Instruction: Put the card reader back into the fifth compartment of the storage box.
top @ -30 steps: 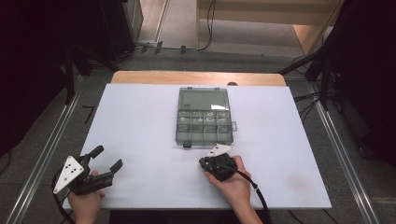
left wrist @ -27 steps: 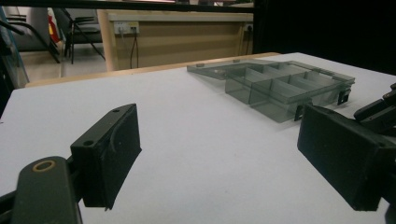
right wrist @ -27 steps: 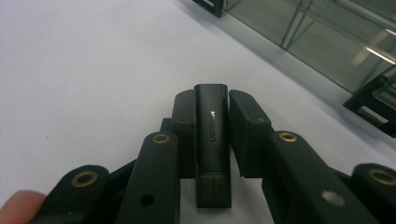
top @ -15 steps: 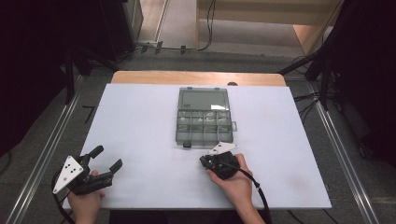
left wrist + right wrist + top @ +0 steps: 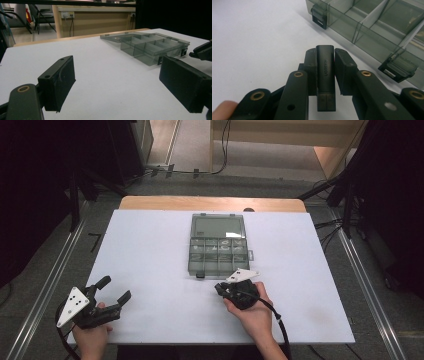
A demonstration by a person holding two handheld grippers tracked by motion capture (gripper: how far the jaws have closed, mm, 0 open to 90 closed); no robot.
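Little has changed since the earlier high views: your right tongs (image 5: 223, 289) have crept only slightly nearer the near edge of the smoky translucent plastic compartment box (image 5: 218, 251), while your left tongs (image 5: 114, 290) sit in the same place at the near left of the white counter (image 5: 150, 245). Right tongs are pinching a small dark grey rectangular USB adapter (image 5: 325, 72), held lengthwise between the pads with its plug end toward the camera and its blunt end toward the box. Left tongs (image 5: 117, 85) stand spread wide, holding nothing. The box lies open at mid-counter, lid folded flat on the far side, its two black latches (image 5: 319, 17) facing you. Judged from this, the step in hand is placing the adapter into one of the near compartments. To do it well, lift the adapter clear of the front wall before moving forward, since the right tongs are low and close to that wall; keep it level, centre it over one cell between the white dividers (image 5: 372, 18), lower it inside, then release. Avoid snagging the latch. The box is light, so a nudge may slide it; your free left tongs could steady it. Legible writing: "UGREEN" is printed along the adapter's face. No other lettering can be read.
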